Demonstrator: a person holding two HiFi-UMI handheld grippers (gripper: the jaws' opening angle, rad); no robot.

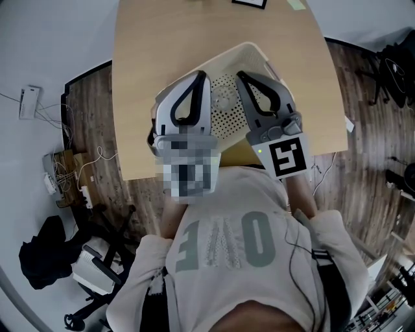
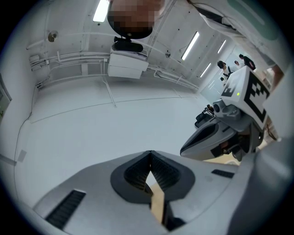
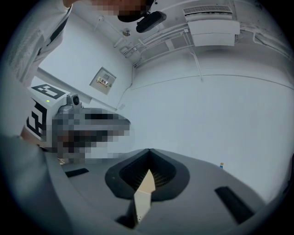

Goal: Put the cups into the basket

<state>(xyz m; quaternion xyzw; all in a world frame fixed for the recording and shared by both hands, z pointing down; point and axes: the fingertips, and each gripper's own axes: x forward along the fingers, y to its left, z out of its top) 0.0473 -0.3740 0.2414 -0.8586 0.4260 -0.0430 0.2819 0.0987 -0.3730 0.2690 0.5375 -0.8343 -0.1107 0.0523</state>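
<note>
A cream perforated basket [image 1: 259, 58] stands on the wooden table [image 1: 149, 78], close to its near edge. Inside it lies what looks like a clear cup [image 1: 224, 98], between the two grippers. My left gripper [image 1: 202, 75] hovers over the basket's left part, its tips meeting with nothing in them. My right gripper [image 1: 239, 76] hovers over the right part, also shut and empty. In the left gripper view the left gripper [image 2: 149, 154] points at a white wall, with the right gripper [image 2: 220, 133] beside it. The right gripper view shows the right gripper [image 3: 149, 151] closed, facing a white wall.
A dark flat object [image 1: 249, 3] lies at the table's far edge. On the floor to the left are cables and a power strip [image 1: 52, 181], a black bag [image 1: 42, 256] and a chair base [image 1: 97, 272]. Dark equipment [image 1: 392, 65] stands at the right.
</note>
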